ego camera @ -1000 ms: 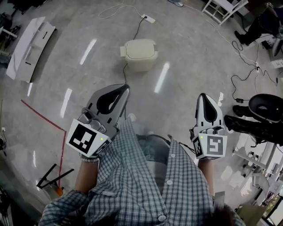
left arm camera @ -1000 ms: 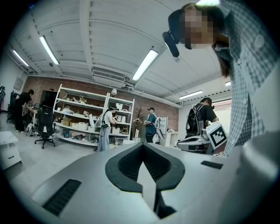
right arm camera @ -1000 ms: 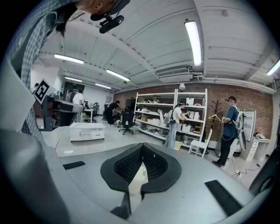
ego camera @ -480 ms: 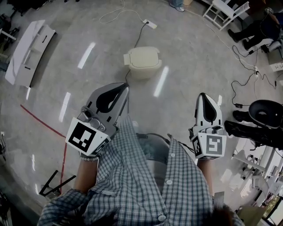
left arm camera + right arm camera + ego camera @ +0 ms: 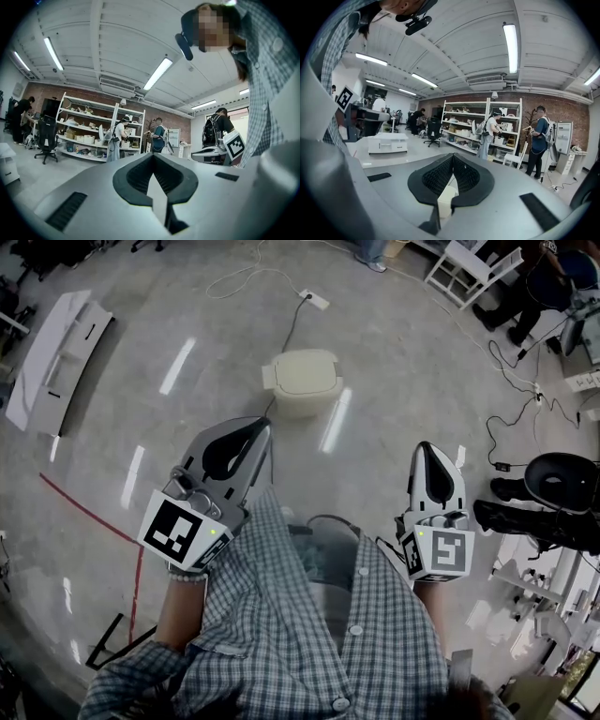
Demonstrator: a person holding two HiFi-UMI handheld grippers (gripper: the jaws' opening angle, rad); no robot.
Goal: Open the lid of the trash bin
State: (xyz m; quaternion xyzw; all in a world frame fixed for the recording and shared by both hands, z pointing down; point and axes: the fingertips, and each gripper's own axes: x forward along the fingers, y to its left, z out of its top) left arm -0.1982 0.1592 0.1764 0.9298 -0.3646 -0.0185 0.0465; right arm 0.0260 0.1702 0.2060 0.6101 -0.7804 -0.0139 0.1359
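Note:
The trash bin (image 5: 302,381) is a small cream tub with its lid down, standing on the shiny grey floor ahead of me in the head view. My left gripper (image 5: 263,428) is held at waist height, its tips pointing toward the bin but well short of it, jaws shut on nothing. My right gripper (image 5: 424,449) is further right, also shut and empty. The left gripper view (image 5: 153,156) and right gripper view (image 5: 453,156) look out over closed jaws at a ceiling and shelving. A cream shape (image 5: 446,199) shows through the gap under the right jaws.
A cable runs from the bin to a power strip (image 5: 315,300). A white panel (image 5: 56,352) lies at far left, red floor tape (image 5: 89,512) nearer. A black office chair (image 5: 562,474), loose cables (image 5: 516,418) and a white stool (image 5: 469,263) crowd the right. People stand by shelves (image 5: 487,126).
The bin has slid down the head view, so it is nearer to me. Both grippers keep their pose and stay shut.

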